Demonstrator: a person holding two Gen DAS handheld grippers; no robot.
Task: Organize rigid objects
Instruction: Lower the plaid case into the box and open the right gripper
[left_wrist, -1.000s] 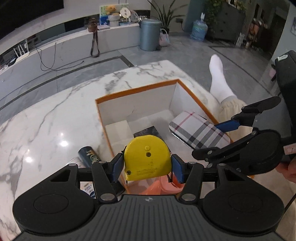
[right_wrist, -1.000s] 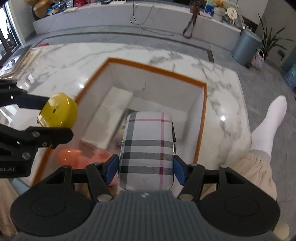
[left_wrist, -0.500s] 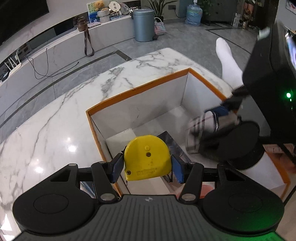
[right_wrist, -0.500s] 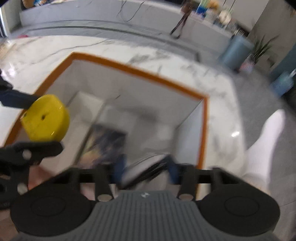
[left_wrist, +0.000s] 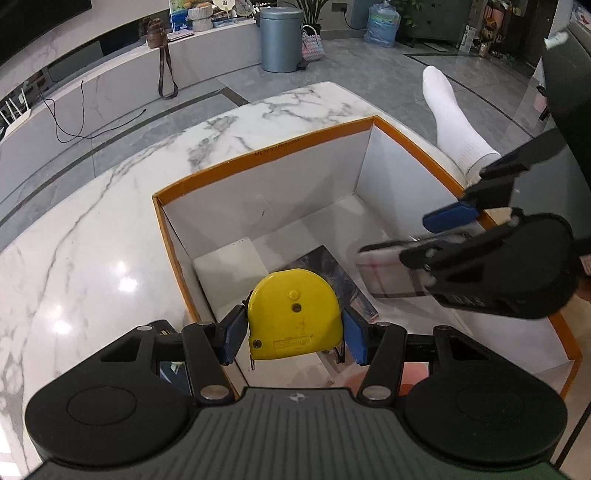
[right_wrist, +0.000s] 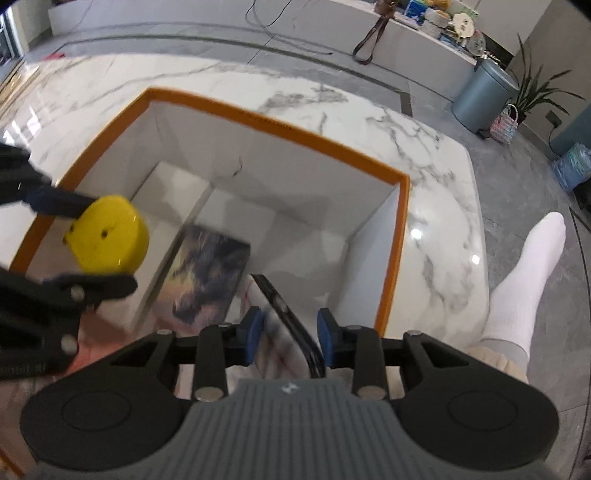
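Observation:
My left gripper (left_wrist: 293, 338) is shut on a yellow tape measure (left_wrist: 294, 314) and holds it over the near left part of an orange-rimmed white box (left_wrist: 258, 155). The tape measure also shows in the right wrist view (right_wrist: 107, 236). My right gripper (right_wrist: 290, 334) is inside the box at its right side; the plaid case (right_wrist: 280, 343) sits tilted on edge between its fingers, which look slightly apart from it. In the left wrist view the plaid case (left_wrist: 384, 273) lies low in the box by that gripper.
Inside the box lie a dark picture book (right_wrist: 207, 277), a white flat box (left_wrist: 229, 273) and something orange-pink (left_wrist: 406, 380) at the near end. The box rim (right_wrist: 395, 236) stands on a marble table (left_wrist: 74, 258). A dark can (left_wrist: 173, 369) lies left of the box.
Both grippers moved forward and down into the box. The plaid case turned from flat to on edge, and the right gripper's hold on it loosened.

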